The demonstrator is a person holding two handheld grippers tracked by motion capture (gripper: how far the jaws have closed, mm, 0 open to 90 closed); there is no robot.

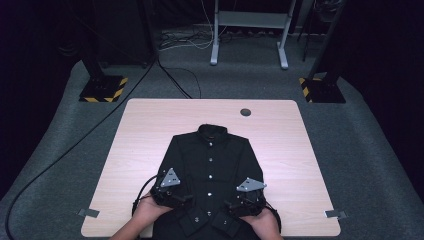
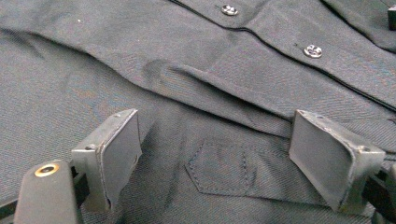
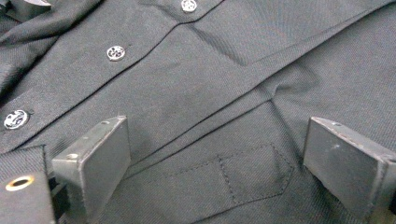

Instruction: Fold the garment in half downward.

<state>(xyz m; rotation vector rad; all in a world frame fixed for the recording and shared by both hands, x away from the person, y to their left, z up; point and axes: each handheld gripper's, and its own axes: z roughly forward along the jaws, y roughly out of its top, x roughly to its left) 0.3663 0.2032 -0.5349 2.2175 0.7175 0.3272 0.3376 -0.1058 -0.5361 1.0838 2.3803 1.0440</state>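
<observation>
Black jacket (image 1: 210, 170) lies flat, front up, on the wooden bench (image 1: 140, 130), centred nearer the person's edge. Long axis runs from the near edge to the far edge: collar at the far end, hem at the person's side; button row (image 1: 210, 176) follows that axis. Sleeves are folded in along the body. Left tool (image 1: 184, 200) sits over the lower left front, jaws wide, nothing between them but cloth beneath. Right tool (image 1: 231, 204) sits over the lower right front, jaws likewise wide, holding nothing. A stitched tab (image 2: 219, 169) lies between the left tool's jaws.
</observation>
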